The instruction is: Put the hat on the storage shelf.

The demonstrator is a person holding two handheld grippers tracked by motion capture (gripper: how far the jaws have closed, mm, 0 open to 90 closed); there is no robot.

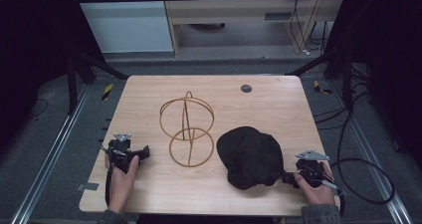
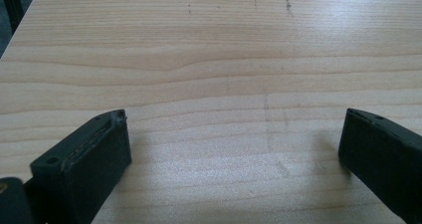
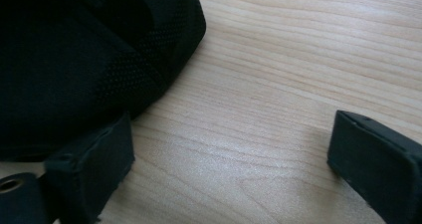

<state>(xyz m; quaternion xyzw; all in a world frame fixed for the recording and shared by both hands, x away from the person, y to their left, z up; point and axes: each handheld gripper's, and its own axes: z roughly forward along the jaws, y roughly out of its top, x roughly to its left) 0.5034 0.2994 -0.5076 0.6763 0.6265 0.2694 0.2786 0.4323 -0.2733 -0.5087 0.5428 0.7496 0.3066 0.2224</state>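
Note:
A black cap (image 1: 251, 156) lies on the wooden table (image 1: 268, 104) at the front right. To its left stands a wire stand (image 1: 186, 129) of golden rings. My right gripper (image 1: 287, 177) rests on the table just right of the cap and points at it. In the right gripper view its jaws are wide apart over bare wood, and the cap (image 3: 84, 55) lies just beyond the left jaw, which nearly meets its edge. My left gripper (image 1: 145, 151) lies at the front left, aimed toward the stand. Its jaws (image 2: 234, 144) stand open over bare wood.
A small dark round disc (image 1: 246, 88) sits near the table's far edge. Cables (image 1: 363, 184) trail off the right side onto the floor. Black frame bars (image 1: 94, 64) and a cabinet stand beyond the table.

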